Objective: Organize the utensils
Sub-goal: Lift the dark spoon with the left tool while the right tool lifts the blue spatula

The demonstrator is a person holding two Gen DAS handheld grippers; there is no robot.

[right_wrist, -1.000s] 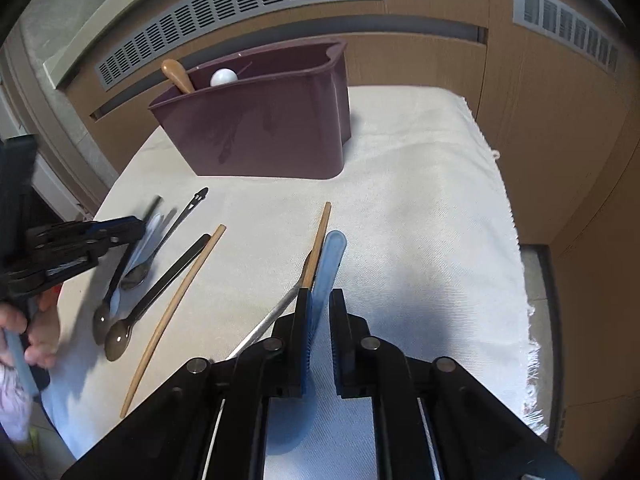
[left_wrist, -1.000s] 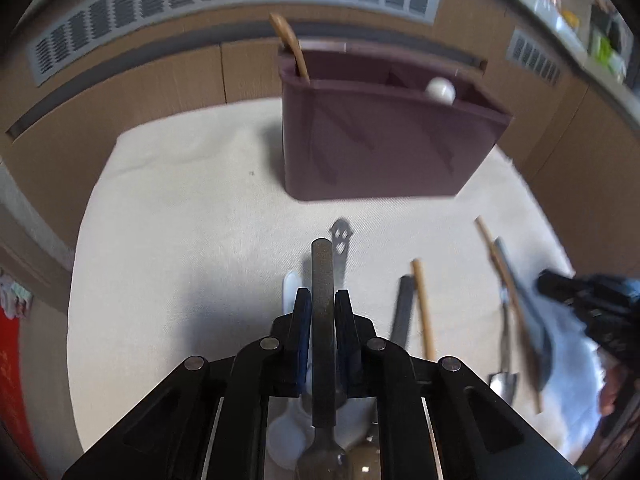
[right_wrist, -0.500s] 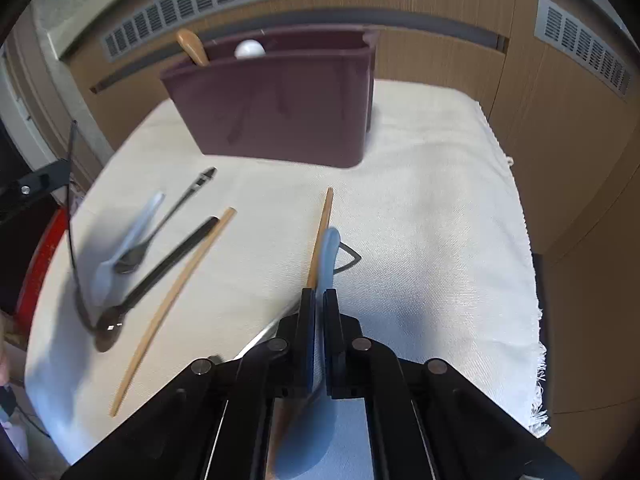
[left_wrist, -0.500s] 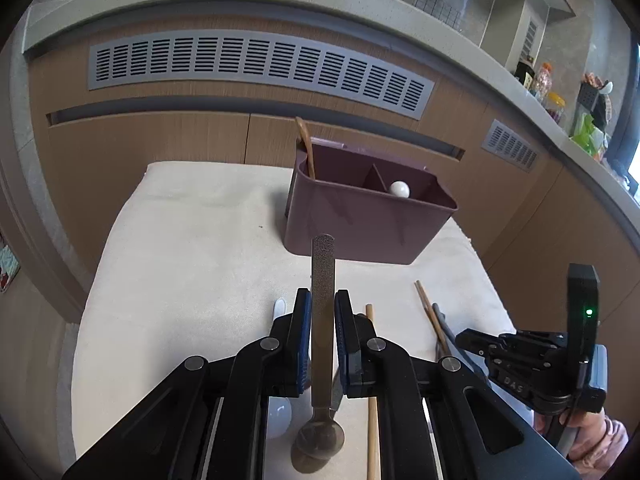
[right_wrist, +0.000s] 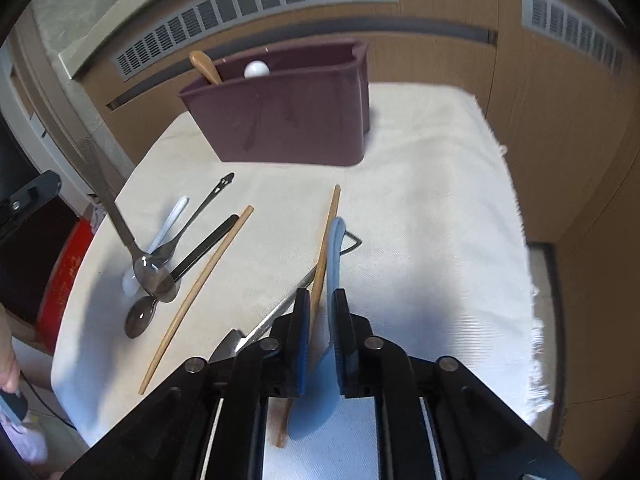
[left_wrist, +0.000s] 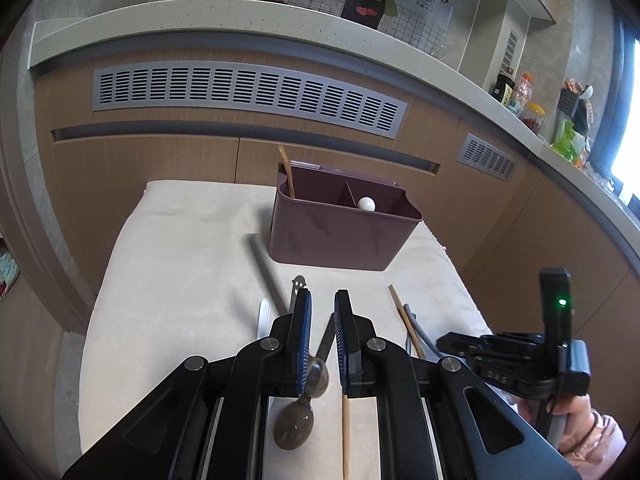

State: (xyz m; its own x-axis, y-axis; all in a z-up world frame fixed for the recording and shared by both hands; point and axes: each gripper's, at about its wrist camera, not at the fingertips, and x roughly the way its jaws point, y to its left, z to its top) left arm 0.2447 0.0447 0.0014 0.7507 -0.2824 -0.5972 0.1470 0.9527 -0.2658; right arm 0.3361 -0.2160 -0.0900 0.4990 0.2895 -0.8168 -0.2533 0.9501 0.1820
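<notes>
Step in hand: we judge this the pick-up stage for two spoons at once, both bound for the maroon caddy at the far end of the bench.
Left tongs: narrow. The metal spoon hangs clear of the cloth beside them, skewed, its handle slanting out past one finger. The pinch point is hidden, so we take it as held, but loosely.
Right tongs: low over the cloth, jaws opening. The blue spoon stands between them, leaning on one pad, not pressed by both. A wooden chopstick runs through the same gap.
Caddy: upright, well ahead of both tongs. A wooden spoon stands in its left compartment.
Next move, left: we would square the spoon in the grip before carrying it over the rim.
Next move, right: we would re-close on the blue spoon alone, leaving the chopstick out.
Still loose: a black-handled spoon and a second chopstick lie on the cloth.
</notes>
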